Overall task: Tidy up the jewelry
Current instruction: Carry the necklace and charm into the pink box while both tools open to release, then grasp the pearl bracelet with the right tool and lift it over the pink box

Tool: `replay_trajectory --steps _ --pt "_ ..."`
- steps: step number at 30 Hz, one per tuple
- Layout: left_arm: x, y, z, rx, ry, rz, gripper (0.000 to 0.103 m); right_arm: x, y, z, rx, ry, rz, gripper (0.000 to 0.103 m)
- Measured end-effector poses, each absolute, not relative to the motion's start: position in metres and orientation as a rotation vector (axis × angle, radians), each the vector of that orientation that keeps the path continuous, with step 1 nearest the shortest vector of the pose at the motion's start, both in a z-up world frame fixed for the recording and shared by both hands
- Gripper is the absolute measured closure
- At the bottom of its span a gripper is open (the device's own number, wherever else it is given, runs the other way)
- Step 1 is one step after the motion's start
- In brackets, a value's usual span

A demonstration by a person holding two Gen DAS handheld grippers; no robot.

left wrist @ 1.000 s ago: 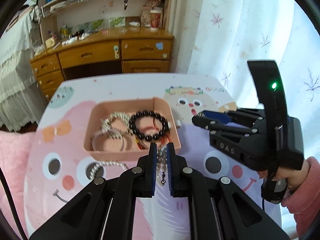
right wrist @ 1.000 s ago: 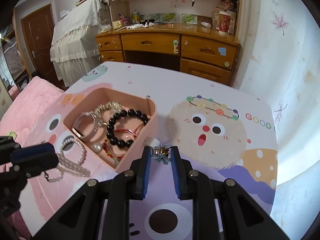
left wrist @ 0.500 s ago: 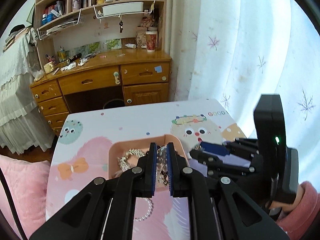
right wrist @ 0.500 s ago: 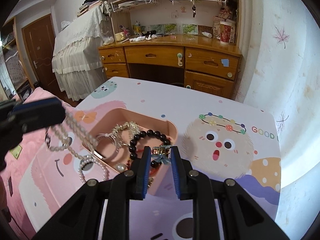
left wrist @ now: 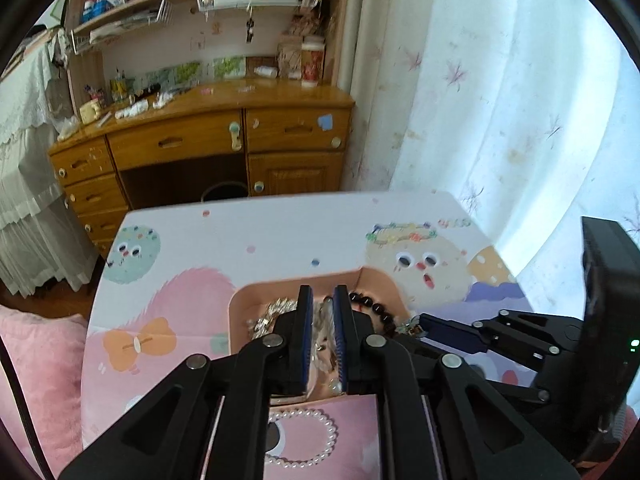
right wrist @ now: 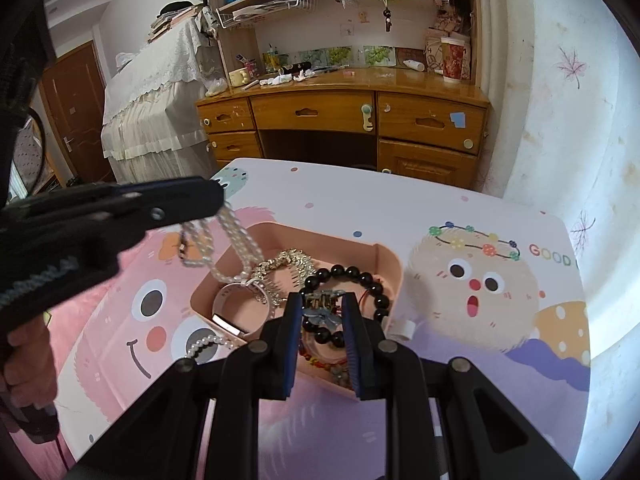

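A pink tray [right wrist: 390, 270] on the cartoon table mat holds a black bead bracelet [right wrist: 362, 276], a sparkly silver piece [right wrist: 288, 262] and a white bangle [right wrist: 240, 304]. My left gripper [left wrist: 319, 304] is shut on a pearl necklace [right wrist: 236, 240] and holds it above the tray's left side; the strand hangs into the tray. My right gripper [right wrist: 322, 306] is shut on a small metal charm [right wrist: 322, 304] over the tray's near edge. It also shows in the left wrist view [left wrist: 416, 326]. Another pearl bracelet [left wrist: 304, 436] lies on the mat beside the tray.
A small white piece [right wrist: 404, 328] lies on the mat right of the tray. A wooden desk [right wrist: 344, 116] with drawers stands behind the table. A curtain [left wrist: 500, 100] hangs at the right. A pink cushion [left wrist: 32, 380] lies to the left.
Both grippers have lifted off the mat with their pieces and moved over the tray. The pearl necklace now dangles into the tray.
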State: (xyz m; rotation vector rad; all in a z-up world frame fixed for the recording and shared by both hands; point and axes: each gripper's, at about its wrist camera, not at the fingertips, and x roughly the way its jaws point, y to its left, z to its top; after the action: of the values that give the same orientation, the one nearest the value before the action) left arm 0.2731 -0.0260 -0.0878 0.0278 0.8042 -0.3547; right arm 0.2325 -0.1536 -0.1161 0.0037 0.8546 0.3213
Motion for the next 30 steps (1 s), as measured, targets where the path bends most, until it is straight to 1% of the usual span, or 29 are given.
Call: replay_trajectory --steps 1,2,3,4,5,7,15,22,23,24,27,30 --pt "0.277 -0.025 -0.092 0.037 0.832 -0.343 0.069 0.233 -0.152 -0.119 0.013 0.874 0.314 0.079" --pt "0.279 -0.022 -0.095 0.041 0.847 -0.323 0.064 0.235 -0.151 -0.124 0.026 0.903 0.299 0.067" --pt "0.280 -0.018 -0.097 0.038 0.850 -0.306 0.054 0.235 -0.151 -0.126 0.040 0.920 0.294 0.059" --pt "0.280 -0.014 -0.097 0.032 0.851 -0.304 0.048 0.234 -0.151 -0.128 0.053 0.927 0.298 0.058" --pt "0.281 -0.008 -0.098 0.020 0.856 -0.309 0.045 0.233 -0.150 -0.129 0.059 0.930 0.298 0.058" --pt "0.282 0.001 -0.099 0.004 0.866 -0.304 0.032 0.230 -0.148 -0.130 0.055 0.931 0.289 0.058" --pt "0.284 0.044 -0.114 0.001 0.941 -0.179 0.017 0.220 -0.134 -0.140 0.120 0.972 0.280 0.059" --pt "0.277 0.086 -0.138 -0.035 1.041 -0.127 0.016 0.215 -0.110 -0.170 0.167 1.077 0.262 0.059" --pt "0.275 0.092 -0.142 -0.037 1.055 -0.121 0.016 0.214 -0.104 -0.175 0.155 1.092 0.255 0.060" --pt "0.272 0.097 -0.147 -0.040 1.073 -0.123 0.016 0.214 -0.101 -0.178 0.145 1.100 0.250 0.065" --pt "0.267 0.104 -0.157 -0.041 1.110 -0.124 0.016 0.213 -0.090 -0.187 0.120 1.127 0.234 0.075" --pt "0.259 0.111 -0.166 -0.053 1.143 -0.139 0.016 0.213 -0.081 -0.191 0.070 1.126 0.209 0.080"
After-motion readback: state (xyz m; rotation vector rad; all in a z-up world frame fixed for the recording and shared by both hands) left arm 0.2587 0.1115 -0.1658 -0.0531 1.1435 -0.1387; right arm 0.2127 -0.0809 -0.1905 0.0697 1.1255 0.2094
